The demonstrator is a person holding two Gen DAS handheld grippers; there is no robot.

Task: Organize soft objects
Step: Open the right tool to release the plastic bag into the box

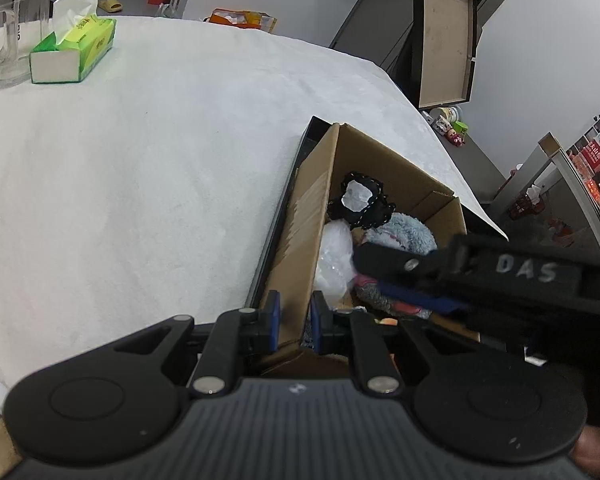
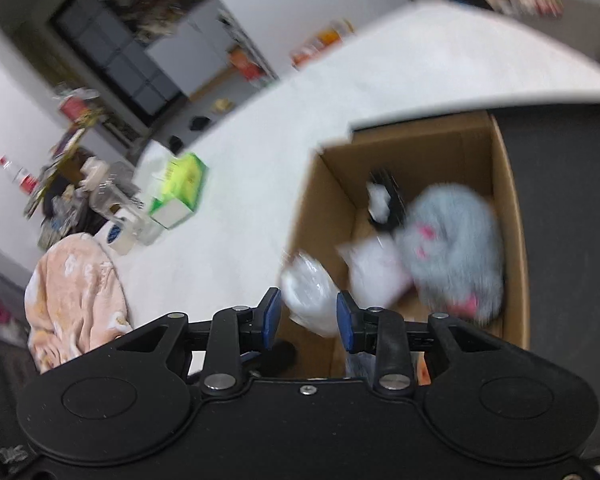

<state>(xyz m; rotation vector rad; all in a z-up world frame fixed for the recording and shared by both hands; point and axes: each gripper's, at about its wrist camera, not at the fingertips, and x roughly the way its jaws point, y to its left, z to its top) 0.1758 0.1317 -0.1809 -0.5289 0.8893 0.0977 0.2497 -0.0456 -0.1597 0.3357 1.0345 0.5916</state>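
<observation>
Left claw [image 1: 295, 320] pinches the box [image 1: 300, 240] wall; right claw [image 2: 307, 316] sits half open around a plastic bag [image 2: 312, 296], white-clothed table [image 1: 140, 160], cluttered room.

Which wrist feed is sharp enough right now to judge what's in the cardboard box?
Left wrist view: sharp, the cardboard box and black lace item crisp, only fisheye bending. Right wrist view: motion-smeared, the grey plush and green tissue box blurred, though the right gripper stays sharp.

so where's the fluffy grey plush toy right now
The fluffy grey plush toy lies inside the cardboard box, right of the white bag, below the black item.
</observation>
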